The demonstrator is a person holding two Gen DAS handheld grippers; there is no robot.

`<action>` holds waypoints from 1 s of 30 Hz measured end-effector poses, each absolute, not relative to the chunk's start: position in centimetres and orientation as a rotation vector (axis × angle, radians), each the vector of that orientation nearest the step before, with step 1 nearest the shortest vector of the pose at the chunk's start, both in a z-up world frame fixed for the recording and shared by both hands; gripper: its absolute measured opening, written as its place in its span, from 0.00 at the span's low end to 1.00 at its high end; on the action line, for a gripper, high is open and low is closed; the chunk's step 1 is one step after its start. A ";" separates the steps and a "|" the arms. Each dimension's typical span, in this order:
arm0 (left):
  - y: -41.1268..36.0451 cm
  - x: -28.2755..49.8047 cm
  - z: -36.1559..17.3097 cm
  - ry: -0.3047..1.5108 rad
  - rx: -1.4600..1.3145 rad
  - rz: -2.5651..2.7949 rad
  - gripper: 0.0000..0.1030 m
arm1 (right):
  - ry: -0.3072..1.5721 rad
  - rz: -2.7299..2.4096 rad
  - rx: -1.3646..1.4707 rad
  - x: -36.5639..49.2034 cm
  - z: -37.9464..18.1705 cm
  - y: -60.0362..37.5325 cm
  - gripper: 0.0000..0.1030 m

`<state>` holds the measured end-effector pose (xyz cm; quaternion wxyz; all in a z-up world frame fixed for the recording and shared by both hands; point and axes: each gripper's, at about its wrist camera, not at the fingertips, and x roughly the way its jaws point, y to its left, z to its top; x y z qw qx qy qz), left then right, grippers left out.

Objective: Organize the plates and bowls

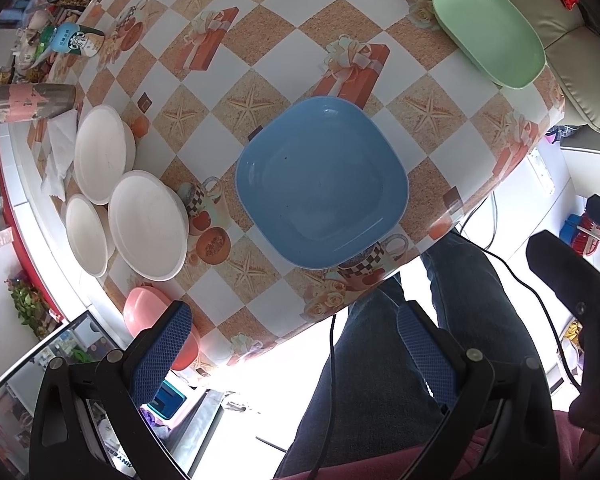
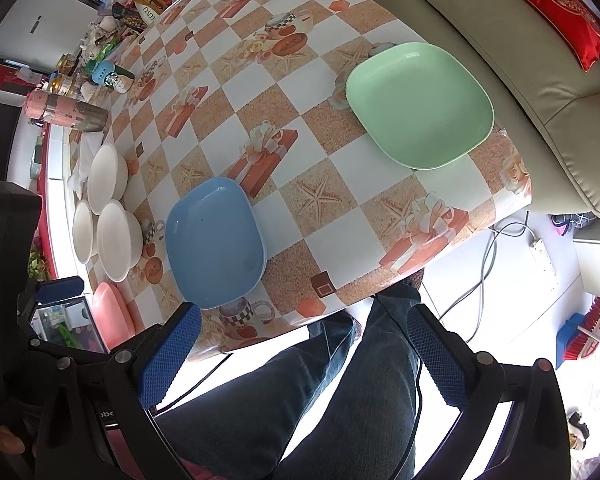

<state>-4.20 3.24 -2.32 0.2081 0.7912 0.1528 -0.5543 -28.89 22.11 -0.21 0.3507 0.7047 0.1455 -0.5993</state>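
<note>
Below both cameras, over my own knees in dark jeans (image 2: 340, 392), I am holding the 2 grippers back from the table edge. My left gripper (image 1: 296, 344) is hanging wide open with nothing between its blue pads, and my right gripper (image 2: 304, 356) is spread just as wide and is equally empty. I judge that I am keeping both clear like this so I can see the whole layout before committing to a first pick.

Nearest to me, close to the front edge, the blue plate (image 1: 320, 184) is lying flat and right side up, so its raised rim is offering the easiest bite for either gripper. At my left, a pink dish (image 1: 156, 320) is sitting at the table's edge, partly hidden behind my left pad. Just beyond it, 3 white bowls (image 1: 144, 224) are resting in a tight cluster, seemingly touching one another; I am guessing they are meant to nest. Well apart at my right, the green plate (image 2: 418, 104) is lying by the far right corner, next to the sofa.

I am working on a table (image 1: 284, 32) covered in a glossy checked cloth printed with starfish and gift boxes, which looks slippery. Farther back, a pink flask (image 2: 64, 110) is lying on its side among bottles and packets. A beige sofa (image 2: 540, 92) with a red cushion (image 2: 560, 12) is standing beyond, and cables are trailing across the white floor.
</note>
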 end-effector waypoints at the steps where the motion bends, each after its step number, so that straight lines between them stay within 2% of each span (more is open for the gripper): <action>1: 3.2 -4.1 -2.4 0.427 2.203 -1.542 1.00 | 0.378 -1.551 1.825 -28.8 -0.3 22.1 1.00; 21: 2.7 -3.3 -3.0 0.454 2.195 -1.530 1.00 | 0.388 -1.543 1.830 -28.2 -0.8 21.7 1.00; 30: 1.0 -1.2 -4.2 0.576 2.133 -1.499 1.00 | 0.485 -1.494 1.860 -27.3 -2.2 20.6 1.00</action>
